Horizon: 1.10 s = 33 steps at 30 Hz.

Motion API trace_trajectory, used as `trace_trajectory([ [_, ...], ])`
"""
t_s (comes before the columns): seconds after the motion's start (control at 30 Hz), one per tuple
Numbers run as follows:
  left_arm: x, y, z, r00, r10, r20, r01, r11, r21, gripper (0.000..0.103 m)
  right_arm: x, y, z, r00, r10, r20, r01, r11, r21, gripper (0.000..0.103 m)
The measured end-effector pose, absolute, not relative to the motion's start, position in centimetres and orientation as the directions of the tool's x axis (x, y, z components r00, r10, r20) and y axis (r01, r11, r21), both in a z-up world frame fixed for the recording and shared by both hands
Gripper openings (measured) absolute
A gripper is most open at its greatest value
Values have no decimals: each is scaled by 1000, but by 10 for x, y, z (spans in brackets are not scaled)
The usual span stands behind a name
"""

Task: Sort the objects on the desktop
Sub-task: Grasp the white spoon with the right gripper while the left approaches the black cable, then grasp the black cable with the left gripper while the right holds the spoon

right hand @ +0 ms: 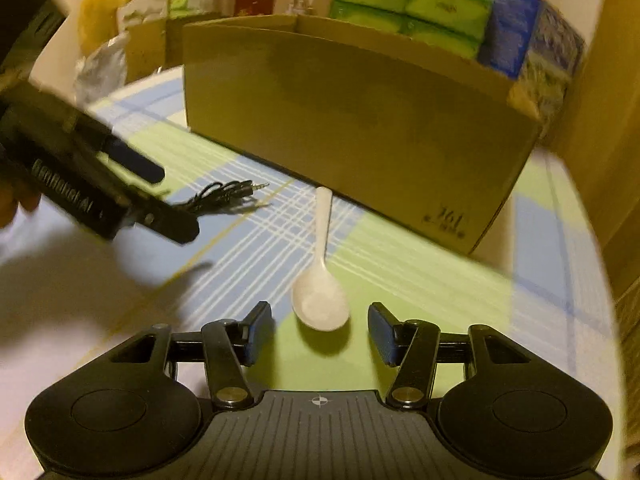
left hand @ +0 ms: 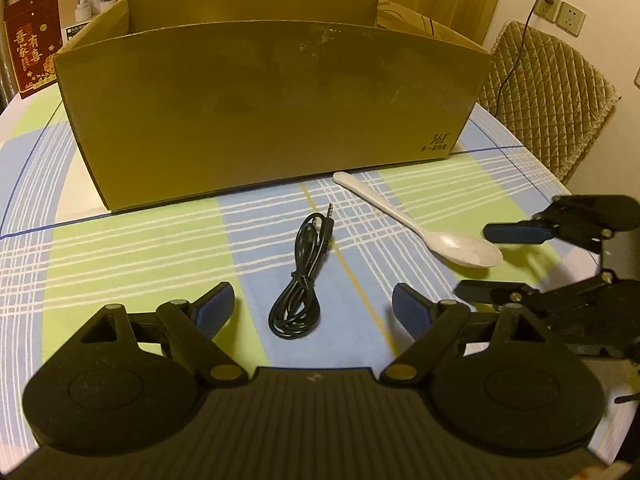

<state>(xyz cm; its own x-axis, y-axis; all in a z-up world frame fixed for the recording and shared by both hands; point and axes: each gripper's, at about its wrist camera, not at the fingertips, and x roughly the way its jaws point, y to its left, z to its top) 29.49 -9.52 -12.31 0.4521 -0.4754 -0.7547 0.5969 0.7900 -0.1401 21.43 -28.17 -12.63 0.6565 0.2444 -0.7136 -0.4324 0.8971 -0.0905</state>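
A coiled black audio cable (left hand: 301, 280) lies on the checked tablecloth, straight ahead of my open left gripper (left hand: 314, 310); nothing is between its blue pads. A white spoon (left hand: 424, 222) lies to the cable's right, bowl toward me, handle toward the large open cardboard box (left hand: 264, 100). In the right wrist view the spoon (right hand: 320, 280) has its bowl just ahead of my open right gripper (right hand: 320, 332). The right gripper (left hand: 476, 262) also shows at the left view's right edge, and the left gripper (right hand: 172, 204) crosses the right view above the cable (right hand: 224, 196).
The box (right hand: 360, 132) fills the back of the table. Green packets (right hand: 412, 8) and a blue carton (right hand: 516, 28) are stacked behind it. A red card (left hand: 32, 48) stands at the back left, and a quilted chair (left hand: 548, 92) sits by the table's right edge.
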Motion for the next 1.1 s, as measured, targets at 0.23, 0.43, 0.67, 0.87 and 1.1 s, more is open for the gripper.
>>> trace_trajectory([
  [0.23, 294, -96, -127, 460, -485, -744, 605, 784, -137, 78, 224, -281, -130, 668, 270, -693, -397, 918, -25, 51],
  [0.43, 293, -102, -130, 479, -496, -724, 633, 767, -106, 65, 223, -270, -129, 669, 277, -690, -421, 906, -45, 42],
  [0.67, 303, -104, -132, 503, -491, -711, 628, 773, -90, 47, 226, -273, -128, 667, 259, -699, -393, 919, -35, 31],
  [0.87, 304, -112, -136, 511, -467, -722, 648, 761, -34, 37, 225, -273, -127, 669, 255, -698, -392, 919, -40, 31],
  [1.1, 304, -113, -135, 512, -462, -724, 639, 768, -38, 13, 225, -272, -127, 666, 256, -701, -396, 917, -41, 30],
])
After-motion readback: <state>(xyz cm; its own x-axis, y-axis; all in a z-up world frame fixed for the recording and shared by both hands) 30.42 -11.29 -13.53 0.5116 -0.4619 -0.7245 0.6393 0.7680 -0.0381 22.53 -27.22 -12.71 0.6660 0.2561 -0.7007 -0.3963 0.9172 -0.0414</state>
